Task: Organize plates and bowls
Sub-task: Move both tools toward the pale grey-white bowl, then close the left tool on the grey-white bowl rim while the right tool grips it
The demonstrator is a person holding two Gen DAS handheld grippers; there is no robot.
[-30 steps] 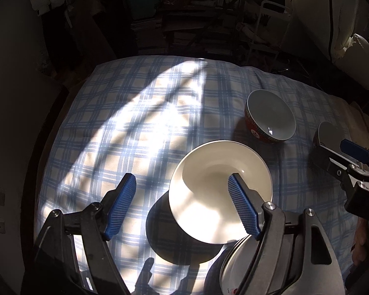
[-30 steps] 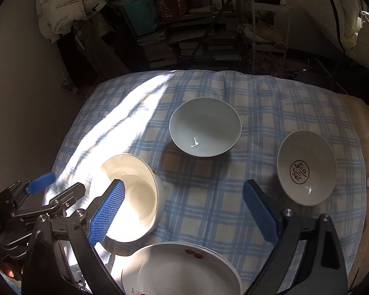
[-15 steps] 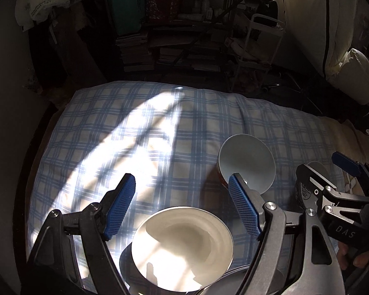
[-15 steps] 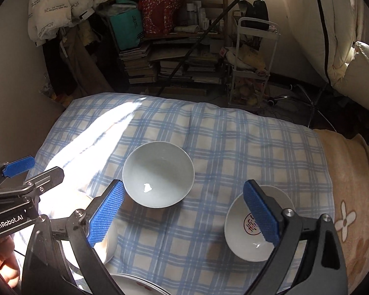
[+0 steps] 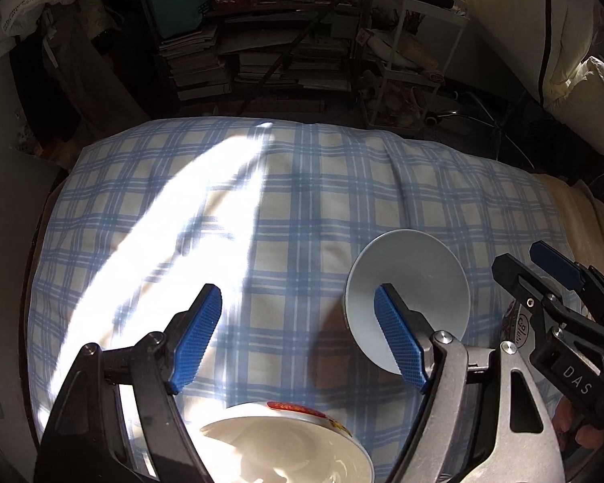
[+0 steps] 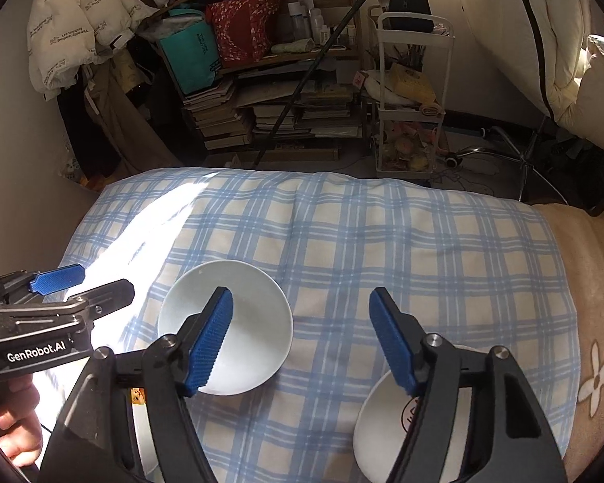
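Two grippers up over a bed with a blue checked blanket point(image 6: 342, 233), both spread wide, nothing pinched.

Left gripper point(image 5: 298, 338): cream bowl point(image 5: 286, 446) right below and close in, near the bottom edge, partly cut off. White bowl point(image 5: 408, 281) a bit ahead and off to the right, partly behind the right-hand finger.

Right gripper point(image 6: 302, 342): same white bowl point(image 6: 245, 306) ahead and to the left, behind the left-hand finger. Bowl with a red mark point(image 6: 386, 430) low on the right, tucked under the right-hand finger, mostly hidden.

White bowl sitting between the two grippers, round, so no long side to line up with. Hard to tell which gripper is nearer; looks about even. Probably next: swing one gripper sideways toward the white bowl's rim, then down. Cream bowl an easy reach for the left one, straight down.
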